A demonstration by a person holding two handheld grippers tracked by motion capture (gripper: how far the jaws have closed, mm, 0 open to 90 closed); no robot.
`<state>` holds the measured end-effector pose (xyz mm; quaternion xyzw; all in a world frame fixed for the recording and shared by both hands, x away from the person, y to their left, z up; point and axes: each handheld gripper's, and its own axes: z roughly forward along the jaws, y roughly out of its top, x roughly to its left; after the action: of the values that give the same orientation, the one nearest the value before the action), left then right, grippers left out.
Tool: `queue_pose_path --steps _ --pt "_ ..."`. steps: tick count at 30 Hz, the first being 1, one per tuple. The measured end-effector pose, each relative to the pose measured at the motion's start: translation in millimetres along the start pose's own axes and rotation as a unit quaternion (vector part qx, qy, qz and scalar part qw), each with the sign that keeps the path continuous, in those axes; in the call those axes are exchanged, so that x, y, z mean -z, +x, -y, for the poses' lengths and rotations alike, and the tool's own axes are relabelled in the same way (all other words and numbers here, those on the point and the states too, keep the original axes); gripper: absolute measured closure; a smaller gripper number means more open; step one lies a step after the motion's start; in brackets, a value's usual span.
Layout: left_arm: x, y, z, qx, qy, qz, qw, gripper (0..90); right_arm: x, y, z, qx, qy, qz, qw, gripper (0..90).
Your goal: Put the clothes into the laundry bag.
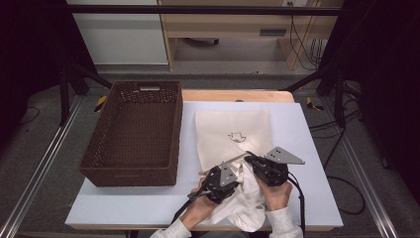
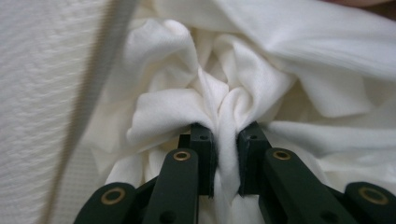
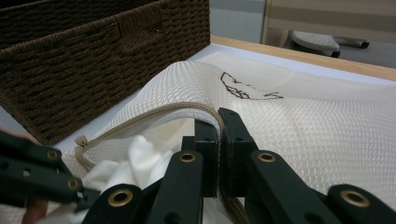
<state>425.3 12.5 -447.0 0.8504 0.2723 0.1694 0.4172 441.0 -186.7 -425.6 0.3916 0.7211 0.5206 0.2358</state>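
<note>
A cream mesh bag (image 1: 233, 129) with a small dark emblem lies flat on the white table, its zippered mouth facing me. My right gripper (image 1: 249, 156) is shut on the bag's zipper edge (image 3: 154, 114) and lifts it; in the right gripper view its jaws (image 3: 219, 122) pinch the mesh rim. A crumpled white cloth (image 1: 247, 198) lies at the bag's mouth, partly under the raised rim (image 3: 140, 154). My left gripper (image 1: 236, 173) is shut on a fold of that cloth (image 2: 177, 107); its pads (image 2: 203, 140) squeeze the fabric between them, right beside the mesh (image 2: 37, 93).
A brown wicker basket (image 1: 176, 129) stands empty on the left of the white table top (image 1: 307, 148), close to the bag's left side (image 3: 93, 60). The table's front edge is just below my hands. Black frame rails run along both sides.
</note>
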Motion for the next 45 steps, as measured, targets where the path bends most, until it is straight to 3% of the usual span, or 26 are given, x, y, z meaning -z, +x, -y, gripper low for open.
queue_pose_path --steps 4,6,9,11,15,18,22,24,25,27,30,33,37,40,41,43,45 --pt "0.5 10.7 -3.7 0.012 -0.007 -0.020 0.9997 79.9 3.7 -1.5 -1.6 0.000 -0.004 0.003 1.0000 86.9" --pt "-1.1 16.8 -4.8 0.031 -0.012 -0.023 0.9992 79.7 6.0 -2.6 -2.3 -0.003 -0.006 0.003 1.0000 86.9" --pt "-9.6 20.6 -5.2 0.029 -0.012 -0.062 0.9976 79.7 6.7 -2.6 -2.5 -0.005 -0.006 0.002 1.0000 86.9" --pt "-20.3 24.7 -5.0 0.043 -0.006 -0.079 0.9960 79.6 6.3 -1.1 -2.9 -0.002 -0.007 -0.002 1.0000 86.9" --pt "-34.3 25.8 -2.5 0.015 0.010 -0.110 0.9937 79.0 4.8 3.1 -3.7 0.003 -0.004 -0.005 1.0000 86.9" --pt "-30.4 27.8 -0.9 0.031 -0.002 -0.093 0.9951 75.8 2.0 3.1 -1.5 0.008 0.002 -0.001 1.0000 86.9" --pt "-4.2 26.3 -1.3 0.038 -0.019 -0.044 0.9981 49.0 2.3 -1.7 0.2 0.001 0.000 0.001 1.0000 86.9" --pt "18.7 21.1 -2.4 0.029 -0.036 -0.018 0.9988 38.9 2.9 -2.8 0.3 -0.002 -0.001 0.003 1.0000 86.9" --pt "26.2 18.1 -2.8 0.021 -0.044 -0.017 0.9987 32.6 2.7 -3.1 0.3 -0.003 -0.001 0.004 1.0000 86.9" --pt "45.5 7.3 -3.5 -0.004 -0.063 -0.014 0.9979 30.1 2.3 -3.0 0.6 -0.002 0.000 0.004 1.0000 86.9" --pt "54.5 -6.8 -0.3 -0.019 -0.061 0.000 0.9980 23.6 1.6 -2.2 0.9 0.001 0.001 0.005 1.0000 86.9" --pt "46.9 -17.3 5.3 -0.022 -0.042 0.009 0.9989 18.7 1.6 -2.6 1.5 0.000 0.001 0.006 1.0000 86.9" --pt "20.4 -29.5 8.0 -0.005 -0.023 0.021 0.9995 15.2 0.7 -2.4 1.8 0.002 0.002 0.005 1.0000 86.9" --pt "0.0 -34.6 8.0 -0.007 -0.005 -0.002 1.0000 13.9 0.7 -2.1 2.0 0.000 0.003 0.004 1.0000 86.9" --pt "-6.7 -34.4 8.3 -0.001 -0.006 -0.010 0.9999 16.5 0.5 -2.5 2.1 -0.001 0.003 0.002 1.0000 86.9" --pt "-15.5 -30.9 9.1 0.030 -0.013 0.000 0.9995 19.0 0.3 -2.3 2.4 -0.003 0.003 0.000 1.0000 86.9" --pt "-19.9 -29.4 10.2 0.038 -0.021 0.007 0.9990 29.9 -0.9 -1.5 3.0 0.000 0.006 0.000 1.0000 86.9"
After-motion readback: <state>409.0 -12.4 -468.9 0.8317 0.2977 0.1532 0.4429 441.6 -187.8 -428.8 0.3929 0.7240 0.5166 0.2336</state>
